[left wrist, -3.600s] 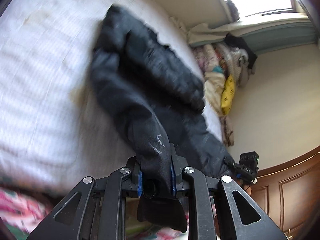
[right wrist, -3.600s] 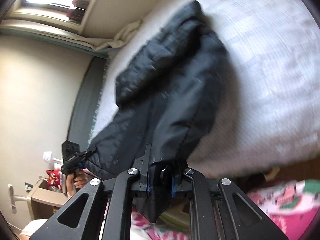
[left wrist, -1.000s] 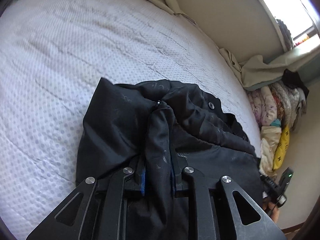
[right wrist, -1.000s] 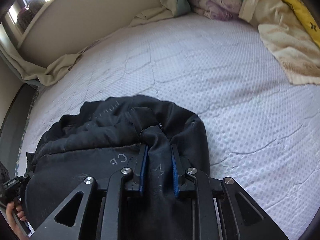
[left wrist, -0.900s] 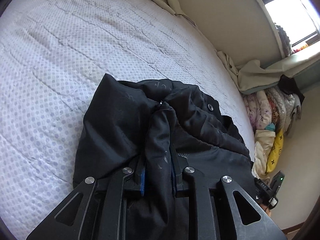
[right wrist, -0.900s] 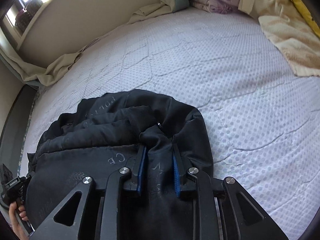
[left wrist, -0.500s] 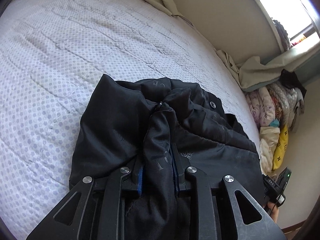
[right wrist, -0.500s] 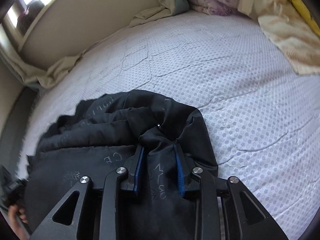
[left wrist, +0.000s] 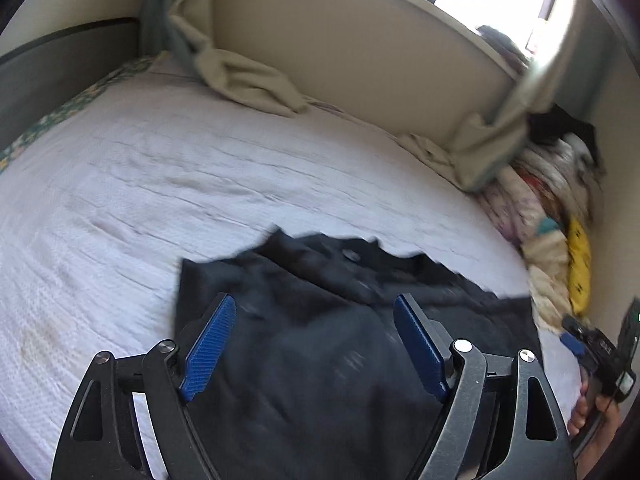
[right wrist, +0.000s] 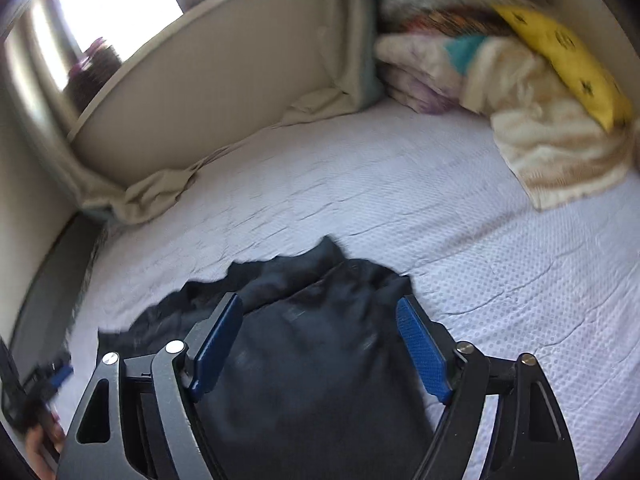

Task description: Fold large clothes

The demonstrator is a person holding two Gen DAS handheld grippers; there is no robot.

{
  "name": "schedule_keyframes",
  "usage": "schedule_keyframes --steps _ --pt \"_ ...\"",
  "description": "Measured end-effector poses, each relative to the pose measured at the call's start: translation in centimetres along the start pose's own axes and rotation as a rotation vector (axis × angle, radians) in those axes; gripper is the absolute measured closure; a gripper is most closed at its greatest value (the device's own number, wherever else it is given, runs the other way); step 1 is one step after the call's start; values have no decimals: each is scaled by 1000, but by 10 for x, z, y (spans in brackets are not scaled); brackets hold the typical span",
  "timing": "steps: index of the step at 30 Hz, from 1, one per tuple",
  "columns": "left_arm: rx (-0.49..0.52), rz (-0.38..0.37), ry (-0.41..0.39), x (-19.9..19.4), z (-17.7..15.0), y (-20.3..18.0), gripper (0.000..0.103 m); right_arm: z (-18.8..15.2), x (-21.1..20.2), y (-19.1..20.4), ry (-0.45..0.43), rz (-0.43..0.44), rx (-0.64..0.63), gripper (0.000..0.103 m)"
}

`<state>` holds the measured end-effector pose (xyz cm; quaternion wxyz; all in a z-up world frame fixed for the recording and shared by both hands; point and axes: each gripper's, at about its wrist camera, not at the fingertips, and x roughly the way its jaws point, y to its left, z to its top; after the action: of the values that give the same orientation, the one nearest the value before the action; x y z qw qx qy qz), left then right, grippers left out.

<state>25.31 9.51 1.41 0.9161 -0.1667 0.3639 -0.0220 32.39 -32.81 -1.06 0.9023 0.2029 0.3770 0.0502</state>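
A black jacket [left wrist: 320, 344] lies folded on the white quilted bed [left wrist: 160, 184]. My left gripper [left wrist: 316, 304] is open, its blue pads spread wide above the jacket, holding nothing. In the right wrist view the same jacket [right wrist: 312, 352] lies under my right gripper [right wrist: 320, 304], which is also open and empty. The right gripper shows at the right edge of the left wrist view [left wrist: 600, 352], held by a hand. The left gripper shows blurred at the left edge of the right wrist view [right wrist: 44, 380].
A pile of folded blankets and a yellow pillow [right wrist: 560, 52] sits at the bed's far right corner. Beige curtain cloth [left wrist: 248, 80] drapes onto the bed by the wall under the window. A dark bed frame [left wrist: 60, 64] borders the left side.
Both grippers were shut on the jacket's cloth; now both have opened and let it go. The jacket has dropped flat on the bed and both grippers have lifted and tilted up.
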Motion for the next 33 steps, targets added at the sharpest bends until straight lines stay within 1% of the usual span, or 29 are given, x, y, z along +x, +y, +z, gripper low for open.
schedule_keyframes --steps 2,4,6,8,9,11,12,13,15,16,18,20,24,33 --pt "58 -16 56 3 -14 -17 19 -7 -4 22 28 11 -65 36" --pt "109 16 110 11 -29 -28 19 -23 -5 41 61 0 -142 41" --pt "136 75 142 21 -43 -30 19 -39 1 55 82 -53 -216 41" --pt "144 143 168 32 -53 -24 19 -58 10 60 97 -139 -281 41" --pt "149 169 182 36 -59 -18 19 -65 16 57 106 -164 -289 41" --pt "159 183 196 45 -66 -13 18 -76 23 46 123 -187 -277 41" --pt "165 185 196 45 -70 -13 17 -81 30 40 133 -197 -269 41" --pt "179 194 191 48 -73 -14 16 -84 34 36 143 -187 -263 41" --pt "189 185 197 55 -77 -14 11 -90 41 28 157 -170 -239 40" --pt "189 184 201 59 -80 -14 10 -92 44 26 158 -167 -238 39" --pt "190 184 203 68 -84 -11 6 -100 48 29 151 -183 -279 38" --pt "201 187 198 72 -84 -9 5 -104 55 30 154 -192 -304 38" --pt "206 200 184 74 -89 -13 4 -108 65 25 161 -183 -293 37" --pt "223 205 168 78 -96 -14 3 -111 72 26 156 -200 -316 37"
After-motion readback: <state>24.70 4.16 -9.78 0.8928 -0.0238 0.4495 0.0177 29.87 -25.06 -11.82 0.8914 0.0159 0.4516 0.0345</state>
